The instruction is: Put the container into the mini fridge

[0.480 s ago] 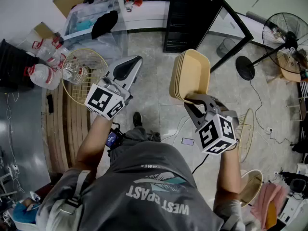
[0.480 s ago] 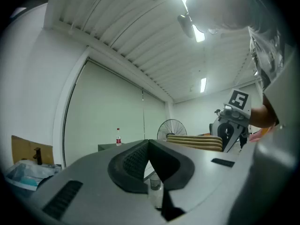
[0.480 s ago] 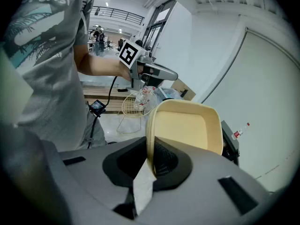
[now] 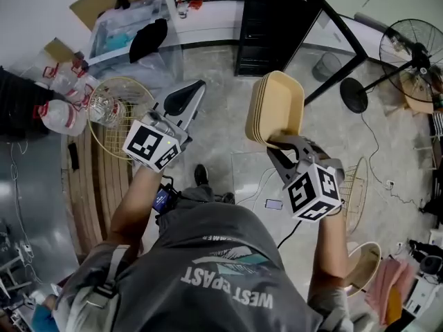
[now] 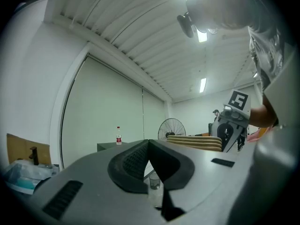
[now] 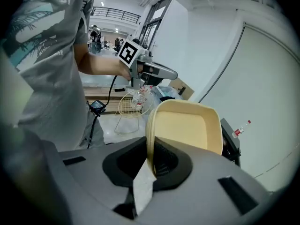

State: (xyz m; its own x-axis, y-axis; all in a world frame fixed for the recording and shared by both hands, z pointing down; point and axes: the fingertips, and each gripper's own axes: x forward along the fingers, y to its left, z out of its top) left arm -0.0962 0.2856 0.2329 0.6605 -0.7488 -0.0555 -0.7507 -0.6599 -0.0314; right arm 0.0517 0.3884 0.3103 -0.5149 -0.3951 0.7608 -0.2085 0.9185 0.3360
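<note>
1. High over the floor, right of centre: right gripper clamped on the near rim of the beige container, tipped up on edge.
2. Left of that, well apart: left gripper held with jaws pressed together on nothing.
3. Far ahead by the wall: stood the black mini fridge, container not yet inside.
4. Far left on the floor: lay a wire basket beside plastic bottles.

Cluttered lab room; floor fan, plastic bin, water bottles

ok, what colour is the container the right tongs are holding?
Pale beige-yellow container, plain, no pattern; best in the right gripper view.
</note>
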